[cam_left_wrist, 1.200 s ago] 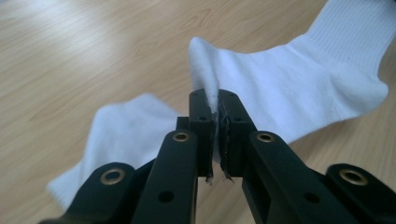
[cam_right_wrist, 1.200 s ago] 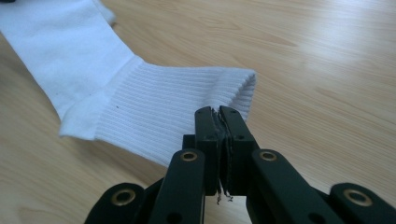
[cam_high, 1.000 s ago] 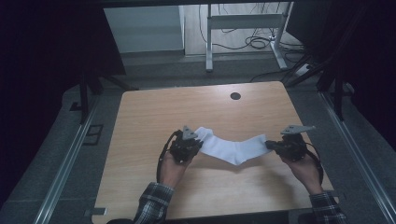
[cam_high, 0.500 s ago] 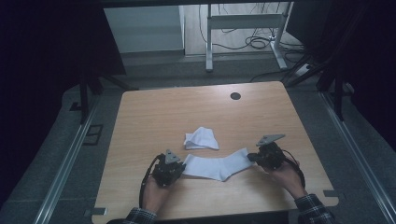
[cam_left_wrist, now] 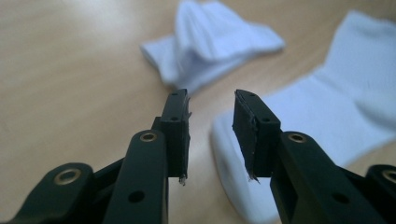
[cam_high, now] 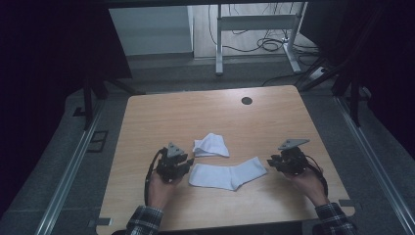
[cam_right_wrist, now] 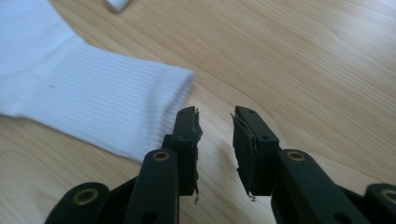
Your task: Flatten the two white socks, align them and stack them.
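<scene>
Your left hand-held gripper (cam_high: 182, 165) and right hand-held gripper (cam_high: 274, 161) have just been opening; both stand apart, empty. The flat white ribbed cotton sock (cam_high: 227, 175) lies stretched between them on the light wooden table (cam_high: 171, 112), the crumpled white sock (cam_high: 211, 145) at its 11 o'clock, so next comes pairing.

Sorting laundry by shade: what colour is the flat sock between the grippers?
White; the flat sock shows best in the right gripper view, with a ribbed cuff.
</scene>
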